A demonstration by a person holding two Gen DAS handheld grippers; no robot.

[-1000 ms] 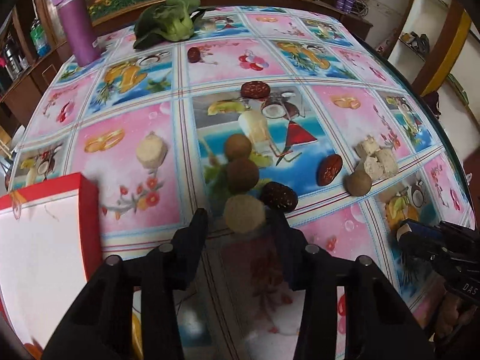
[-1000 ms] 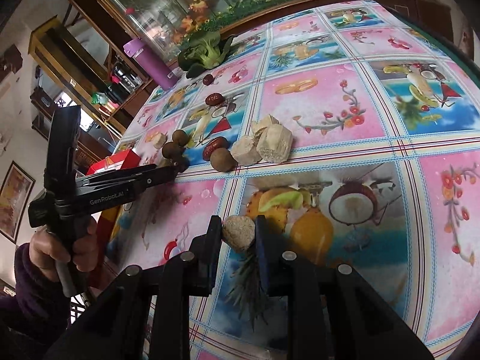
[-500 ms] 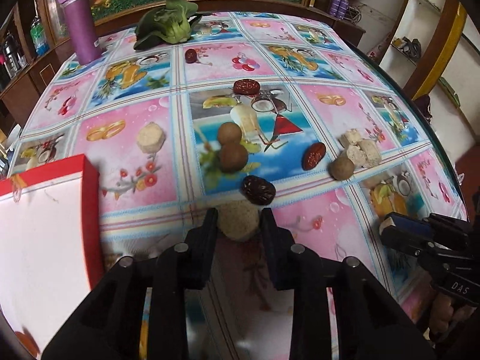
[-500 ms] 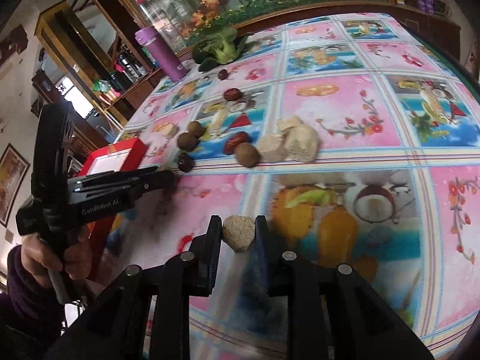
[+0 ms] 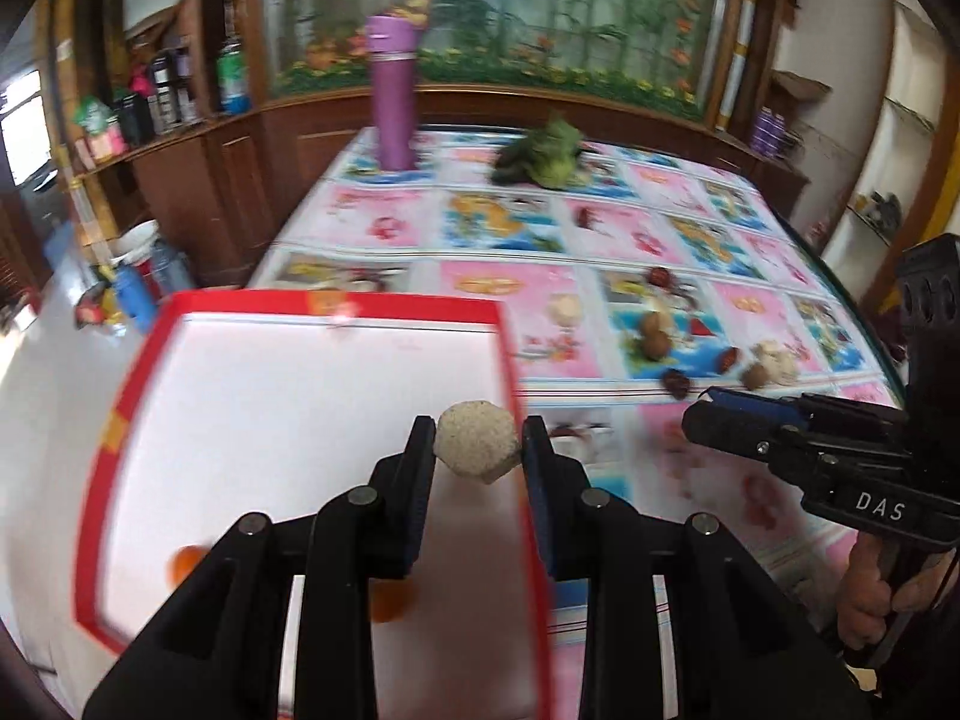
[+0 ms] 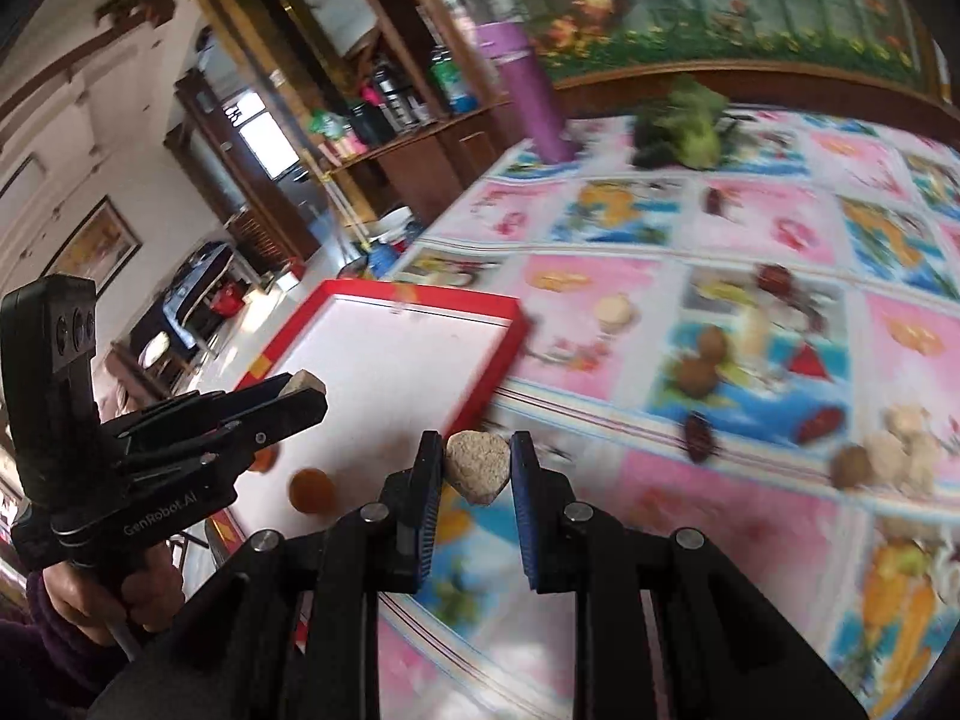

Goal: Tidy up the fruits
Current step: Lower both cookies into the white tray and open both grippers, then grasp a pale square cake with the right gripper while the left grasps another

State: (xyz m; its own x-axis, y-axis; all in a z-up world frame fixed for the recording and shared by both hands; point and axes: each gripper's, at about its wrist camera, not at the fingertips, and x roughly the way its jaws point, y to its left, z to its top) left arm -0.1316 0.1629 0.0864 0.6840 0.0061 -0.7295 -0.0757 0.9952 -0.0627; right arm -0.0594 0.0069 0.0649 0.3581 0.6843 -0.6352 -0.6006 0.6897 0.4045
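My left gripper is shut on a pale faceted fruit piece, held above the right rim of the red box with a white inside. Two orange fruits lie in the box. My right gripper is shut on a beige heart-shaped piece, just off the red box's near right corner. From the right wrist view, the left gripper hangs over the box's near left side. Brown round fruits, dark red dates and pale chunks lie scattered on the tablecloth.
A purple bottle and a green leafy vegetable stand at the table's far end. Wooden cabinets with bottles run behind and to the left. The box sits at the table's left edge. A hand holds the right gripper's handle.
Both grippers swung left, away from the fruit cluster and over to the red box. The left one lifted its pale piece off the table; the right one kept its piece.
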